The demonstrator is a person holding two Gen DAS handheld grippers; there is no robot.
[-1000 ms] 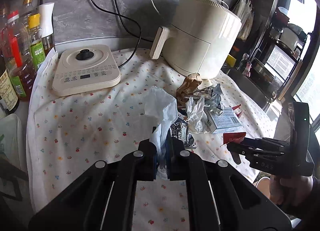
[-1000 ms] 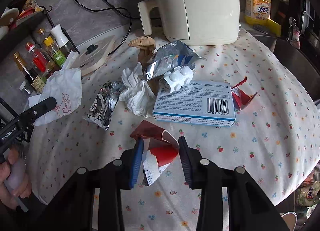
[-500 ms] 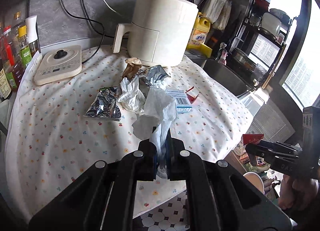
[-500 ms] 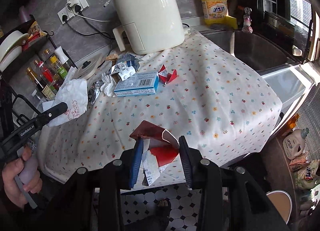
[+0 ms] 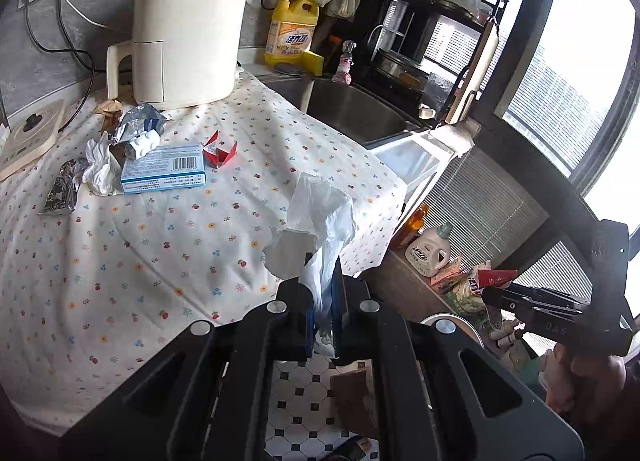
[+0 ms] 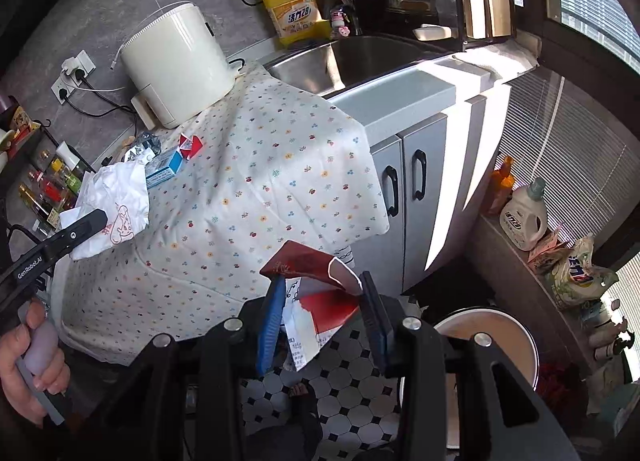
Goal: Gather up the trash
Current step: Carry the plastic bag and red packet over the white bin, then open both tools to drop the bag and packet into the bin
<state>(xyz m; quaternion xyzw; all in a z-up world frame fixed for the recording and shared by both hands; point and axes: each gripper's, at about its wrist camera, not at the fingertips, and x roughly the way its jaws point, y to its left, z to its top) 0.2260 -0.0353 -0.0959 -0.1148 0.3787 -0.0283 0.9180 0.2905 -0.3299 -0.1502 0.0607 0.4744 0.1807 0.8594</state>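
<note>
Red and white, the torn carton (image 6: 320, 293) sits between the blue pads of my right gripper (image 6: 324, 313) — jaws partly apart, clamped on it by its crumpled edges. It hangs past the edge of the flowered tablecloth (image 6: 248, 197), above the tiled floor, with the round bin (image 6: 516, 337) just to its right. My left gripper (image 5: 324, 313) is pinched together on a crumpled white plastic bag (image 5: 320, 217), which stands up over the cloth's near corner. More trash lies back on that cloth, in front of the cream air fryer (image 5: 188, 41) — a blue box (image 5: 164, 171), a red scrap (image 5: 218, 149), silver foil wrappers (image 5: 136, 123) and white tissue (image 5: 100, 165).
</note>
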